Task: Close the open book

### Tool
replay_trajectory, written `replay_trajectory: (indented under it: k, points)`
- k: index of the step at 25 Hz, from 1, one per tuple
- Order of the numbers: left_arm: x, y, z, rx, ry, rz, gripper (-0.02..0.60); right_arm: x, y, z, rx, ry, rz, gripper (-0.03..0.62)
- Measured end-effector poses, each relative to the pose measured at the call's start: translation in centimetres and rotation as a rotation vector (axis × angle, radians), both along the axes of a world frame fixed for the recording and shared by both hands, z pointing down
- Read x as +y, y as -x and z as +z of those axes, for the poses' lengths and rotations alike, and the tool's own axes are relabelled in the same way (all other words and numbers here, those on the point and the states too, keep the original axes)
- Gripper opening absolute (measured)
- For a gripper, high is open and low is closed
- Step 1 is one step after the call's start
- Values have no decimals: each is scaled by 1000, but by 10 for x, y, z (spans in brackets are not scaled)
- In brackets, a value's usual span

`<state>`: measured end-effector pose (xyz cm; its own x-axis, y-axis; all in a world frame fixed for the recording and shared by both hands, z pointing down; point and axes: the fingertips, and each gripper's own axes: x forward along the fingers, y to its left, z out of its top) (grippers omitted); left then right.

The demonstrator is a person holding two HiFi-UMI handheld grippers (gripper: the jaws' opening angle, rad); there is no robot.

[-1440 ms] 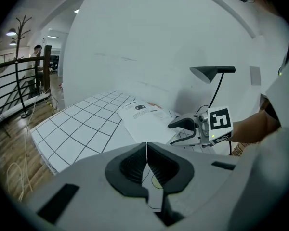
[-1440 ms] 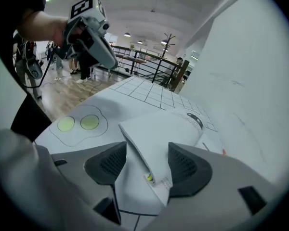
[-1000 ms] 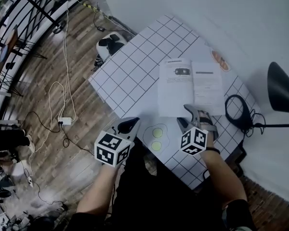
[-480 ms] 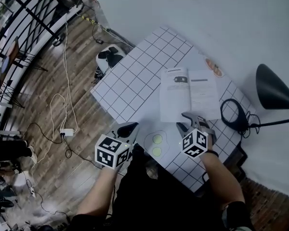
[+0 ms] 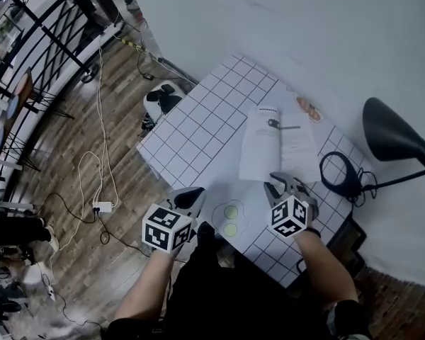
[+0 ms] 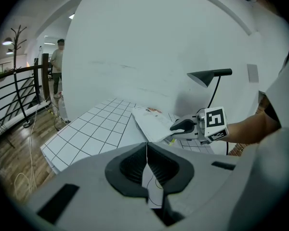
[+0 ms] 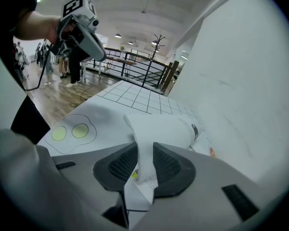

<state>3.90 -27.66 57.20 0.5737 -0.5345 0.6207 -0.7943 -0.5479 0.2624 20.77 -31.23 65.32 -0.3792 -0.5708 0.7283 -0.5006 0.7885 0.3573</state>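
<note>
The white, black-gridded tabletop (image 5: 198,129) carries the open book (image 5: 265,147) toward its far right side. It is a thin, light booklet of limp matte paper (judged prone to curl, crease or slip rather than swing over flat), best taken at the near free edge of the right-hand leaf. The right gripper (image 5: 282,183) pinches that edge, its jaws having just been closing on the sheet, which arches up between them; the left gripper (image 5: 190,195) hangs at the tabletop's near edge, jaws pressed together, empty.
</note>
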Motion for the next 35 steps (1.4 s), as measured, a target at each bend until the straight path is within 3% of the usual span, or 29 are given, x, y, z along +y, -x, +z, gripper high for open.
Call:
replay_trajectory:
  k: [4,11,19,27,35]
  points:
    - [0,-2,-5,-3,-5,7,11,-4,-8,-10,40,-93,23,93]
    - [0,-13,-9,-4,-9,37,11,-13,-22,-13,-78,-24,139,72]
    - [6,-11,-9,-13,2,45,11,-18,-36,-26,-131,-64,251,99]
    - [4,-14,-17,0,-17,59,11,-20,-96,-24,-273,-10,531,114]
    - [-5,-27,-33,16,-59,91,11,-6,-116,-22,-297,23,575,109]
